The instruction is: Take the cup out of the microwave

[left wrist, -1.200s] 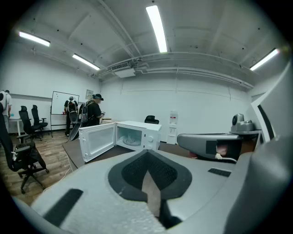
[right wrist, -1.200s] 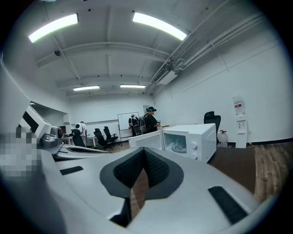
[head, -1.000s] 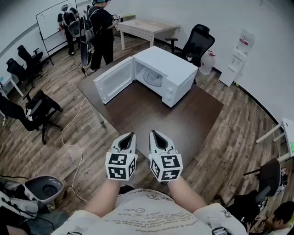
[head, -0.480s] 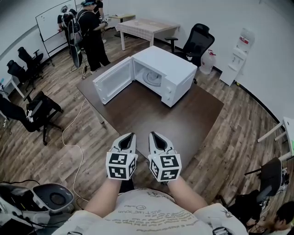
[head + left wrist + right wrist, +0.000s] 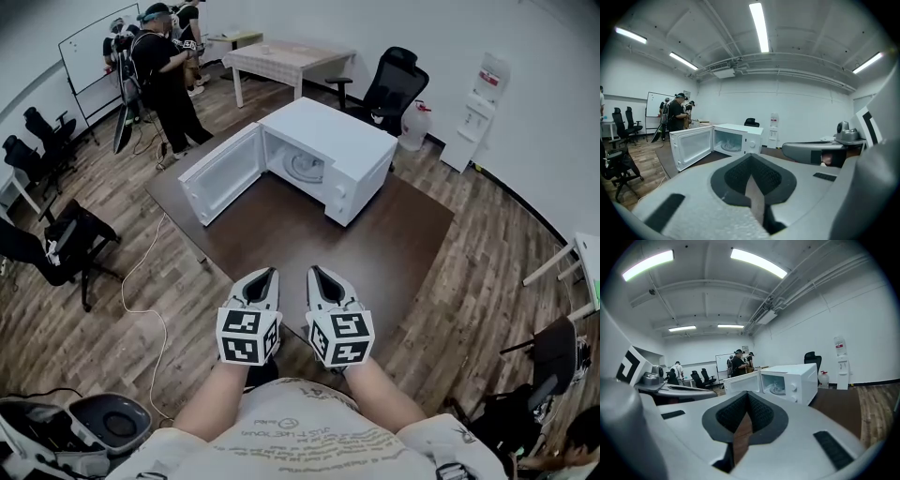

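hovering over table, left gripper, right gripper both closed, empty; microwave door open; shirt print illegible.

Head view: from above, steeply down; desk, microwave ahead.
Left gripper view: low, abt level, along jaws; microwave left of centre.
Right gripper view: same; microwave right of centre.
Shared: microwave, all 3.
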Available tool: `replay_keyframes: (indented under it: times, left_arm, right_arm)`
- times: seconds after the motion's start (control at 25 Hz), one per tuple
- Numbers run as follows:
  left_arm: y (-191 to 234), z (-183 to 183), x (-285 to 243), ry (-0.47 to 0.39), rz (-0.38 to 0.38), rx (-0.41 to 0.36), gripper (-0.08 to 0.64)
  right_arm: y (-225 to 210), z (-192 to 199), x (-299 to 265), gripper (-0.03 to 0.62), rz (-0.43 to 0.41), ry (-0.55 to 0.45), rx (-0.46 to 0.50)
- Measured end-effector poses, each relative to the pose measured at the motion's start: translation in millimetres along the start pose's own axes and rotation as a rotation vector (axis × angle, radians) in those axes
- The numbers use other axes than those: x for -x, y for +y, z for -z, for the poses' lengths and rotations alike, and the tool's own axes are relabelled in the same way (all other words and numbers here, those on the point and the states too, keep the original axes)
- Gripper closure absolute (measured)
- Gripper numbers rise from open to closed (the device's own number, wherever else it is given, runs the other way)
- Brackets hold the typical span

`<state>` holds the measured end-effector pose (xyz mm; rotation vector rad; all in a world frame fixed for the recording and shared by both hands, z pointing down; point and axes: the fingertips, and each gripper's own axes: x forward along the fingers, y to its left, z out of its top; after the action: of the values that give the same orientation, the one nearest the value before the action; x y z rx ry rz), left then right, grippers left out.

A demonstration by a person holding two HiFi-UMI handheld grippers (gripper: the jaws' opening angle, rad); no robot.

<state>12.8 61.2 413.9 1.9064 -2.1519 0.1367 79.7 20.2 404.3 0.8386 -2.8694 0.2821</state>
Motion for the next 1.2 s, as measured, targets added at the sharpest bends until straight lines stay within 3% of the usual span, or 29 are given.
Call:
replay_keyframes:
  times: [0.64,1.2]
  left_arm:
    - [56.0,-28.5,-94.0,-0.023,0.115,-0.011,0.546]
    - [105.6,-47.8,-196.6,0.041,0.245,-0.010,0.546]
  right_arm:
    - [-34.6,-11.7,-102.3,0.577,0.086,0.009,-0.027]
    - [-75.2,-26.5,-179.7,0.577,0.227,0.034,-0.043]
